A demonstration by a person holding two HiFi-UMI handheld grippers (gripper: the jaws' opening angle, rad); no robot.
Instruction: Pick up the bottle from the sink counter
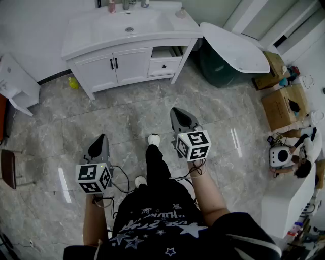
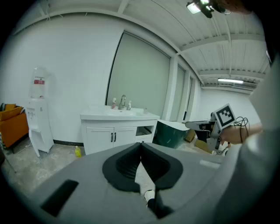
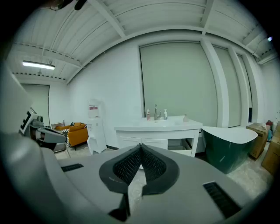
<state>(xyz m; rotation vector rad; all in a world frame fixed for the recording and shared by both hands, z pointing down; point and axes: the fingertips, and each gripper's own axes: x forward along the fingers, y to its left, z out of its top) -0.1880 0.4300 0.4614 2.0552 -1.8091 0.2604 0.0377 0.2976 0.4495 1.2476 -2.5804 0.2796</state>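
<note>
A white vanity with a sink counter (image 1: pixel 86 38) stands across the floor, well ahead of me. On its back edge a pink bottle (image 1: pixel 111 6) and a pale bottle (image 1: pixel 144 3) flank the faucet, and a small bottle (image 1: pixel 181 12) sits at its right end. The right gripper view shows the pink bottle (image 3: pixel 148 115) and the pale bottle (image 3: pixel 165 114). The left gripper view shows the pink bottle (image 2: pixel 113 103) far off. My left gripper (image 1: pixel 98 144) and right gripper (image 1: pixel 179 112) hover over the marble floor, both shut and empty, pointing at the vanity.
A dark green bathtub (image 1: pixel 233 48) with a white rim stands right of the vanity. A white water dispenser (image 1: pixel 18 84) is at the left wall, and a yellow bottle (image 1: pixel 73 83) lies on the floor. Cardboard boxes (image 1: pixel 282 106) and a seated person (image 1: pixel 304 152) are at the right.
</note>
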